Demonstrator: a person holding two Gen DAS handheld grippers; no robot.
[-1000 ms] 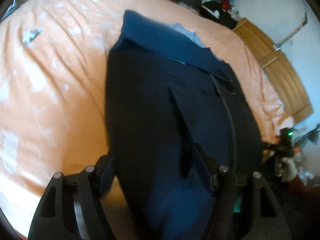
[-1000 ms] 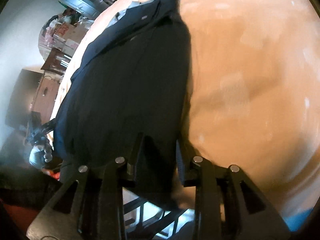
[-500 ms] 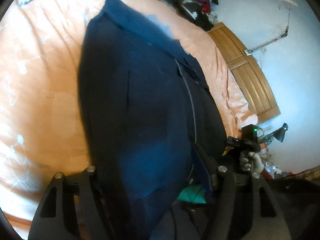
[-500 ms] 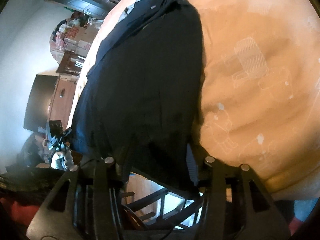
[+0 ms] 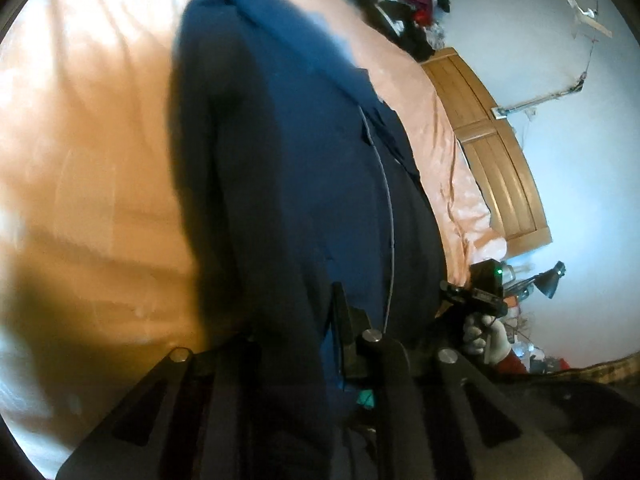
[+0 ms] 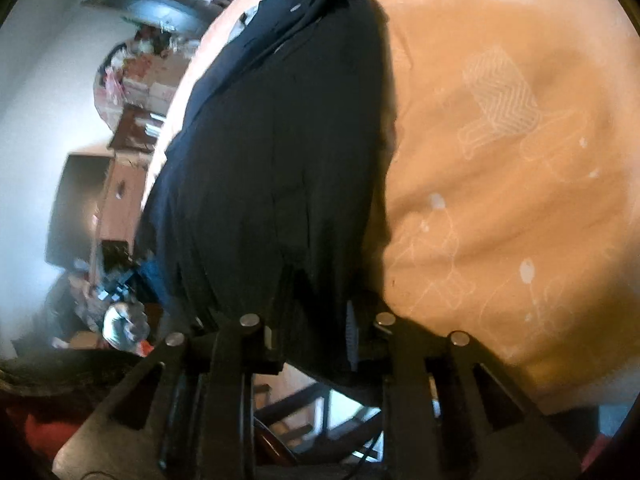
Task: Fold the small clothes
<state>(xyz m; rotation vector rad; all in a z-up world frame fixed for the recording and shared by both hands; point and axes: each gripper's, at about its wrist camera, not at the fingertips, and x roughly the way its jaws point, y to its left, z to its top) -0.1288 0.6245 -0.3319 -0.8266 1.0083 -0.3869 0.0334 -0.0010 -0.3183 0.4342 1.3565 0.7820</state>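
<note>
A navy collared garment with a front zip lies lengthwise on the orange bedsheet, collar at the far end. My left gripper is shut on its near hem, and the cloth hides the left finger. In the right wrist view the same garment looks almost black. My right gripper is shut on the hem's other corner, held up off the sheet. Each view shows the other gripper in a gloved hand past the bed's edge.
A wooden headboard stands along the bed's right side in the left wrist view. Heaped clothes lie beyond the far end, and a desk lamp is near the floor. Boxes and a cabinet stand left of the bed. Chair legs show below the hem.
The left jaws have narrowed onto the hem. Both grippers have drawn the hem up and back toward the bed's edge, and the garment now hangs tauter.
</note>
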